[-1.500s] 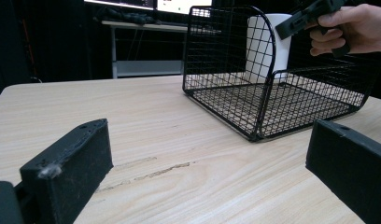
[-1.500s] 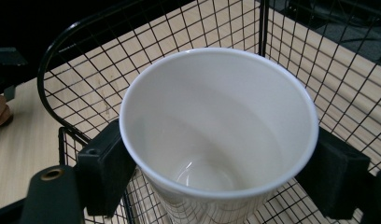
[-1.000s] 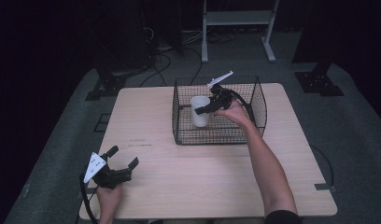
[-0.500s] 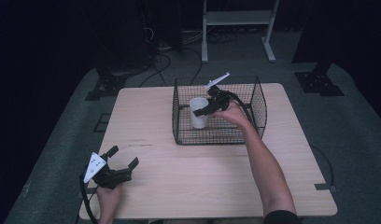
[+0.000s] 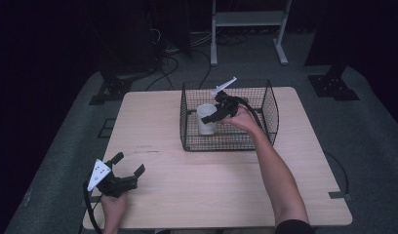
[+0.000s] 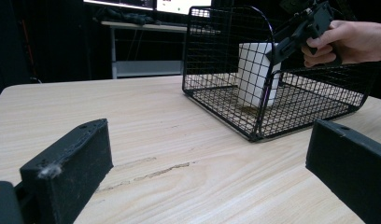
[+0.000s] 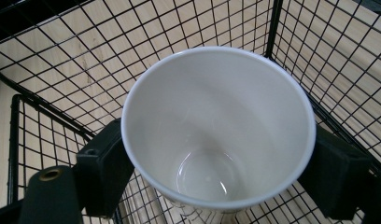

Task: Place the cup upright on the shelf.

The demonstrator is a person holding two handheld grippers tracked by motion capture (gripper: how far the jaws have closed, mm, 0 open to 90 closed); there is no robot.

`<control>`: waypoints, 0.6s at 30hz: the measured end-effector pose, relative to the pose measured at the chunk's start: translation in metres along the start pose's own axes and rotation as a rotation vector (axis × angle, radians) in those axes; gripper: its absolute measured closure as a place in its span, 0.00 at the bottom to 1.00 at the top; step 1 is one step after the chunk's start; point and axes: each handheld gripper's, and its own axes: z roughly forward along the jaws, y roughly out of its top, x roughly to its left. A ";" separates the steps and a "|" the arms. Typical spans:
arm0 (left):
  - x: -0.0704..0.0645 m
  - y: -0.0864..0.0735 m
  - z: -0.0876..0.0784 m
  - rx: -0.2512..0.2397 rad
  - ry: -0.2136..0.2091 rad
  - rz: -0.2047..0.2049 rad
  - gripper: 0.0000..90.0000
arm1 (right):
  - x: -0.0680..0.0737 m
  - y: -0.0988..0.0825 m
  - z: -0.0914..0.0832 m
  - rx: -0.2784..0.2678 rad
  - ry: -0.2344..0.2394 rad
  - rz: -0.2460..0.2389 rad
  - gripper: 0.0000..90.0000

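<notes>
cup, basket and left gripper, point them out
cup (image 7: 216,116), right gripper view, inner wall
basket (image 5: 272,109), high view, right wall
left gripper (image 5: 128,163), high view, between its jaw tips

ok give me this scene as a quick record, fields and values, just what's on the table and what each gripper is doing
surface: wooden table
container: black wire basket, far half of table
object: white cup, upright, empty, inside basket
right gripper: in basket, a jaw on either side of the cup, shut on it
left gripper: open, holding nothing, low over the table's near left corner
</notes>
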 end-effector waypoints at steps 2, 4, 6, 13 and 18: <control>0.000 0.000 0.000 0.001 0.000 0.000 0.00 | 0.000 0.000 0.000 0.002 0.000 -0.002 0.20; 0.000 0.000 0.000 0.000 0.000 0.000 0.00 | 0.000 -0.001 0.001 0.005 -0.001 -0.002 0.20; 0.000 0.000 0.000 -0.001 -0.001 -0.001 0.00 | 0.000 0.000 0.001 0.004 -0.001 -0.004 0.20; 0.000 0.000 0.000 -0.001 0.000 -0.001 0.00 | 0.004 0.000 0.001 0.003 -0.002 -0.016 0.19; 0.000 0.000 0.000 0.000 0.000 0.000 0.00 | 0.006 0.001 0.000 0.002 -0.007 -0.024 0.19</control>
